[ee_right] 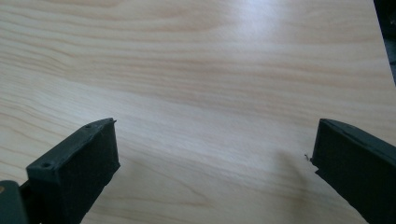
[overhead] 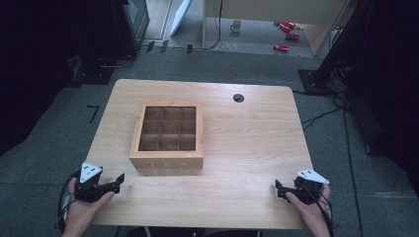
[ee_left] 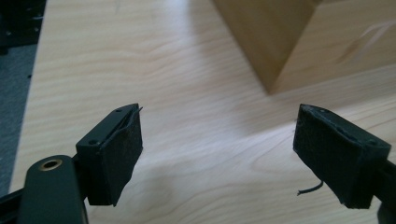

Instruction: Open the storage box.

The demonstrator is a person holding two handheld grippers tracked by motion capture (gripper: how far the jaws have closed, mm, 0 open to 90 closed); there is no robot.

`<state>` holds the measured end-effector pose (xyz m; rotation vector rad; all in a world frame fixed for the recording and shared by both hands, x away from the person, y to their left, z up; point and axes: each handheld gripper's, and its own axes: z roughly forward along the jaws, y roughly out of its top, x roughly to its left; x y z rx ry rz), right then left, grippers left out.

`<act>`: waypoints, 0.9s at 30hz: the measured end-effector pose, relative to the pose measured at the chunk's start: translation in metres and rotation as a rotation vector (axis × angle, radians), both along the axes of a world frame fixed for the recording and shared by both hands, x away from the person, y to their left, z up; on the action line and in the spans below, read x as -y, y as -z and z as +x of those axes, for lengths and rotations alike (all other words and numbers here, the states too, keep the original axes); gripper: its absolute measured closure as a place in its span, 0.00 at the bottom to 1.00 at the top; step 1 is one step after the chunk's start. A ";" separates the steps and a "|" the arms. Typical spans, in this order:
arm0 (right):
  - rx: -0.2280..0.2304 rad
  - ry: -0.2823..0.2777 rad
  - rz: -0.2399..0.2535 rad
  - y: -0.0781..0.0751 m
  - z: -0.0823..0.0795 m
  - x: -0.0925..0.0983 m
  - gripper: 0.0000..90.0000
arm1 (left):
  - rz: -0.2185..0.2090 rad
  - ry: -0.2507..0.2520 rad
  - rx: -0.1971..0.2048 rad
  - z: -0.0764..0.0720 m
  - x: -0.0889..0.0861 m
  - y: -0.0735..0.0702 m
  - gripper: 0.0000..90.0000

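A wooden tea box (overhead: 167,136) with a windowed lid and several compartments stands left of the table's middle; its near corner (ee_left: 280,42) shows in the left gripper view. My left gripper (overhead: 118,180) rests at the table's front left corner, jaws wide open with nothing between them, pointing toward the box (ee_left: 217,149). At the front right corner my right gripper (overhead: 278,190) is also open and holds nothing, over bare wood (ee_right: 212,158).
The light wooden table (overhead: 247,148) has a round cable hole (overhead: 238,98) near its far edge. Beyond it on the floor are a mug (overhead: 236,25) and red cans (overhead: 286,29). Cables run along the right floor.
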<state>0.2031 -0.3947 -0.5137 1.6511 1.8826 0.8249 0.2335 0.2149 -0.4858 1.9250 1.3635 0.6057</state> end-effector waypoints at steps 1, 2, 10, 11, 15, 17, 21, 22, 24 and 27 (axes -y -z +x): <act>0.006 -0.006 -0.002 -0.002 0.001 -0.002 0.00 | -0.002 0.004 0.005 0.000 0.002 -0.001 0.21; 0.006 -0.006 -0.002 -0.002 0.001 -0.002 0.00 | -0.002 0.004 0.005 0.000 0.002 -0.001 0.23; 0.032 -0.069 0.011 -0.016 0.010 -0.026 0.00 | -0.023 0.055 0.018 0.011 0.018 -0.010 0.28; 0.032 -0.069 0.011 -0.016 0.010 -0.026 0.00 | -0.030 0.063 0.020 0.013 0.020 -0.011 0.29; 0.050 -0.091 0.049 -0.028 0.018 -0.038 0.00 | -0.038 0.107 0.033 0.018 0.031 -0.015 0.41; 0.056 -0.093 0.053 -0.031 0.020 -0.041 0.00 | -0.043 0.112 0.035 0.019 0.033 -0.016 0.44; 0.077 -0.120 0.057 -0.043 0.031 -0.058 0.00 | -0.066 0.127 0.035 0.023 0.039 -0.019 0.56; 0.082 -0.131 0.055 -0.046 0.034 -0.063 0.00 | -0.068 0.131 0.036 0.023 0.040 -0.019 0.58; 0.090 -0.148 0.054 -0.051 0.038 -0.073 0.00 | -0.067 0.138 0.036 0.024 0.041 -0.019 0.61; 0.099 -0.178 0.048 -0.058 0.045 -0.087 0.00 | -0.076 0.138 0.031 0.025 0.041 -0.018 0.62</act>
